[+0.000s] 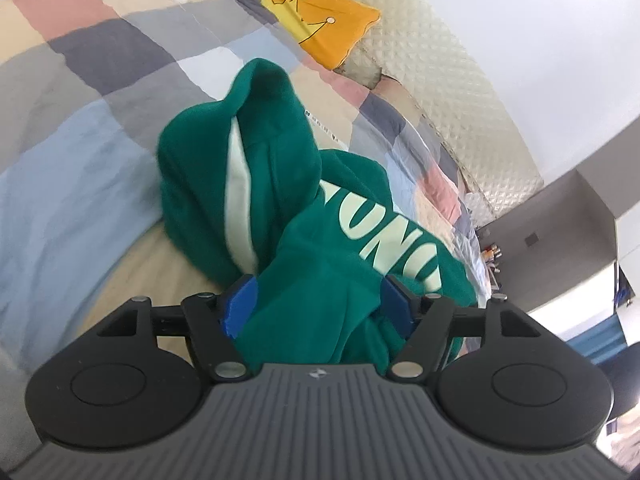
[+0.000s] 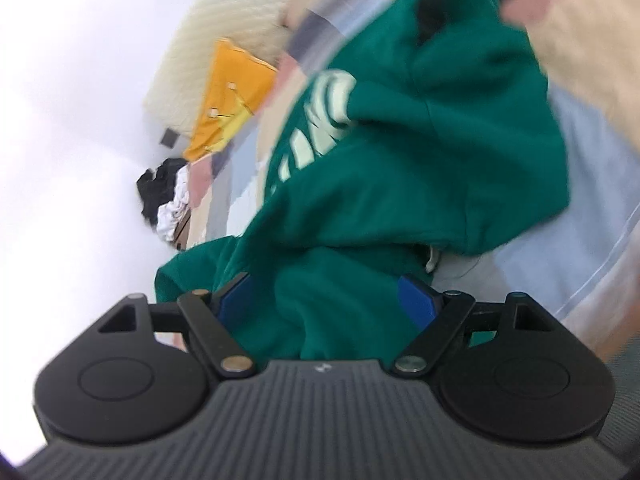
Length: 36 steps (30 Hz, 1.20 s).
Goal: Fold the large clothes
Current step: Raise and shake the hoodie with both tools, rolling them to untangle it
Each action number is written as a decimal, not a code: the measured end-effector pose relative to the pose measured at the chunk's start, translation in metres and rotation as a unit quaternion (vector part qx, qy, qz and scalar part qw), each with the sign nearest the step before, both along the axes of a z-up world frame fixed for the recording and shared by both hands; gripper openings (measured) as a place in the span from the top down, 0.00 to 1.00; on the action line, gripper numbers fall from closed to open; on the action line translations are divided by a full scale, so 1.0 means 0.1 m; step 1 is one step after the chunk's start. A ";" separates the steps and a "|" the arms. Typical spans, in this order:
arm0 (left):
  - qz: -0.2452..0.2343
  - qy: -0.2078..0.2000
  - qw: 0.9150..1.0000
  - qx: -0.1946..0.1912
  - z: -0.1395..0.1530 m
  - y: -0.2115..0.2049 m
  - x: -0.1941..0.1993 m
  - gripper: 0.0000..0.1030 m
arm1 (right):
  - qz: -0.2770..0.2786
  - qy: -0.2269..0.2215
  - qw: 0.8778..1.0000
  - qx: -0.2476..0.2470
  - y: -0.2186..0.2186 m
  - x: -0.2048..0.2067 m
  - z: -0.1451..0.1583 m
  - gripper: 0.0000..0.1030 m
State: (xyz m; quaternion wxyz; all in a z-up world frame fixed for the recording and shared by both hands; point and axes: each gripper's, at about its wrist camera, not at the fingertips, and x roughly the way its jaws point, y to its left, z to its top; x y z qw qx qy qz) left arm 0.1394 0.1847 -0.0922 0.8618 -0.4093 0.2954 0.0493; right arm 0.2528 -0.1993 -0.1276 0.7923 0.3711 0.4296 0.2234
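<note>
Item: green hoodie (image 1: 280, 184), bunched in a heap on the patchwork bed (image 1: 80, 140), pale lettering partly folded under.

Left tool (image 1: 320, 304): jaws spread, fabric lying loose between the blue pads (image 1: 240, 300). Right tool (image 2: 328, 300): likewise spread, cloth draped through the gap, nothing pinched.

Risk: if you pull away now, loose cloth may snag on a pad and drag the heap askew.

Obscured: sleeves, hem and hood cannot be told apart; your right view is blurred; fingertips buried in fabric.
</note>
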 end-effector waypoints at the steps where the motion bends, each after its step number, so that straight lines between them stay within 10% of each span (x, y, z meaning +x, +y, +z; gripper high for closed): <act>1: 0.009 0.003 1.000 0.002 0.02 0.00 0.08 0.29 | -0.003 0.019 1.000 0.001 0.05 0.07 -0.06 0.20; 11: 0.033 0.032 0.999 0.020 -0.21 0.05 0.93 0.28 | -0.039 0.078 0.996 -0.007 0.26 0.53 -0.52 0.20; 15: 0.030 0.006 1.000 0.000 -0.44 0.14 1.01 0.28 | -0.047 0.035 0.998 0.005 0.21 0.54 -0.60 0.22; 22: 0.010 -0.025 0.999 0.029 -0.58 0.12 0.99 0.28 | -0.046 -0.044 0.997 -0.053 0.28 0.62 -0.45 0.72; 36: 0.006 -0.048 0.999 -0.023 -0.65 0.17 0.82 0.26 | -0.100 -0.199 0.973 -0.068 -0.12 0.63 0.08 0.87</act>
